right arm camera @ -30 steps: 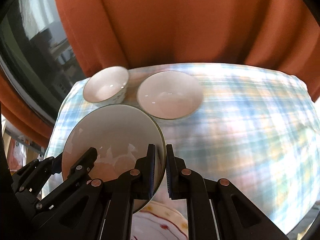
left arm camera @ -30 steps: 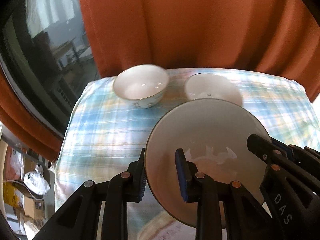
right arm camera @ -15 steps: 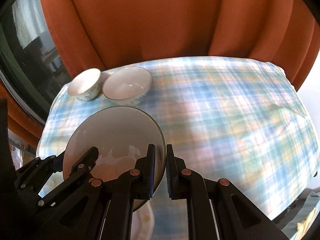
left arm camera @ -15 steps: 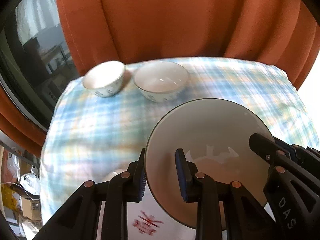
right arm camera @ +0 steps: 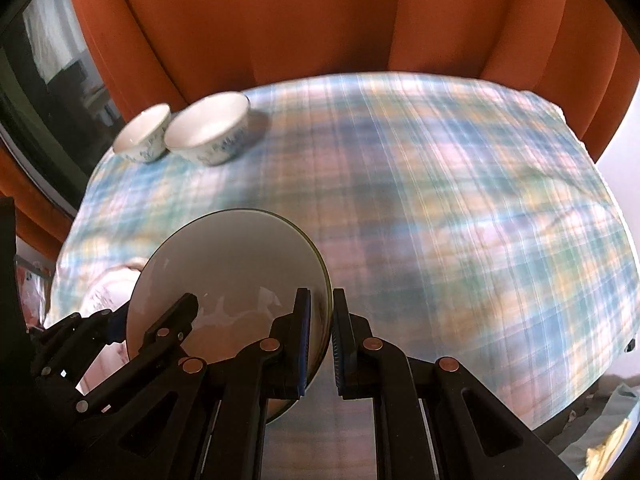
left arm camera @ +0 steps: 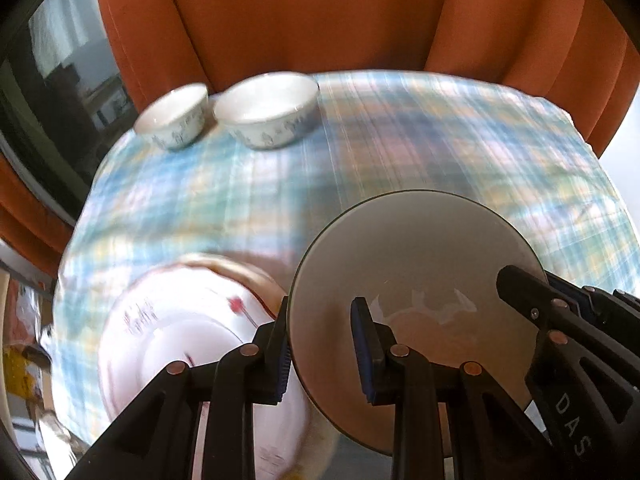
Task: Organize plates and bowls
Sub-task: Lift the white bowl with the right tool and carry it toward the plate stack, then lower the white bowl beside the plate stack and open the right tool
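Both grippers hold one large grey-white bowl (left arm camera: 416, 264) above the table, also seen in the right wrist view (right arm camera: 232, 264). My left gripper (left arm camera: 320, 344) is shut on its left rim. My right gripper (right arm camera: 320, 336) is shut on its right rim and also shows in the left wrist view (left arm camera: 532, 304). A white plate with red markings (left arm camera: 180, 332) lies on the cloth under and left of the bowl. A small patterned bowl (left arm camera: 172, 120) and a wider one (left arm camera: 266, 110) stand side by side at the far left; they also show in the right wrist view as the small (right arm camera: 142, 138) and wider bowl (right arm camera: 208, 128).
A blue plaid cloth (right arm camera: 440, 200) covers the table. Orange curtains (right arm camera: 320, 20) hang right behind it. A dark window (left arm camera: 52, 80) is at the left. The table's right edge drops off (right arm camera: 624, 240).
Both grippers have pulled back and up with the bowl between them. The two small bowls look farther away and the marked plate has come into view under the bowl.
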Tool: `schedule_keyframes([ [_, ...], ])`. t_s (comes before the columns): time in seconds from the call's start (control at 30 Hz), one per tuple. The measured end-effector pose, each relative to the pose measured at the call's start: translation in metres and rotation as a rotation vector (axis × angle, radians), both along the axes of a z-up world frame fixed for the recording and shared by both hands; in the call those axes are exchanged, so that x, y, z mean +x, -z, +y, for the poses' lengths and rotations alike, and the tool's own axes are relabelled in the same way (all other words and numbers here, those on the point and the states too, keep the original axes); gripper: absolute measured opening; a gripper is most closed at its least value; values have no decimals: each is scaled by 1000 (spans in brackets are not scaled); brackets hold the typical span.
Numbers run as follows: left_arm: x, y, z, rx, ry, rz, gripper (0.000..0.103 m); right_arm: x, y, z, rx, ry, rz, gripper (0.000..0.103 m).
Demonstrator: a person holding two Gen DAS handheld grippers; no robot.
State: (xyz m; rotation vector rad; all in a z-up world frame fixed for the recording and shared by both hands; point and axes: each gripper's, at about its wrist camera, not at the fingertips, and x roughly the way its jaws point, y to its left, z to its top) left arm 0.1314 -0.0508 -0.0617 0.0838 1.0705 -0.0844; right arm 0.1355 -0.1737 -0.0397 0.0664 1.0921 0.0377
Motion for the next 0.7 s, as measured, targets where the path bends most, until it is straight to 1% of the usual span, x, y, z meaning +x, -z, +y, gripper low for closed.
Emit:
schedule_keyframes([
  [0.17, -11, 15, -16, -2, -43, 33, 26, -8, 15, -16, -5, -30, 33, 13],
  [0.27, -17, 19, -25, 18, -55, 26, 26, -11, 22, -25, -7, -53, 45, 13],
  [0.37, -22, 27, -31, 28, -74, 39, 26, -13, 30, -32, -3, -58, 61, 13],
  [0.43, -26, 26, -36, 59, -76, 12, 26, -14, 35, -35, 6, -69, 69, 13],
  [0.53, -28, 27, -39, 76, -84, 5, 26, -16, 38, -36, -5, -90, 63, 13],
  [0.63, -29, 28, -41, 78, -82, 9, 31, -17, 39, -38, -9, -102, 66, 13],
  [0.67, -30, 28, -42, 74, -83, 12, 35, -18, 40, -38, -8, -105, 68, 13],
  [0.7, -31, 28, -42, 74, -84, 13, 35, -18, 40, -38, -7, -108, 68, 13],
])
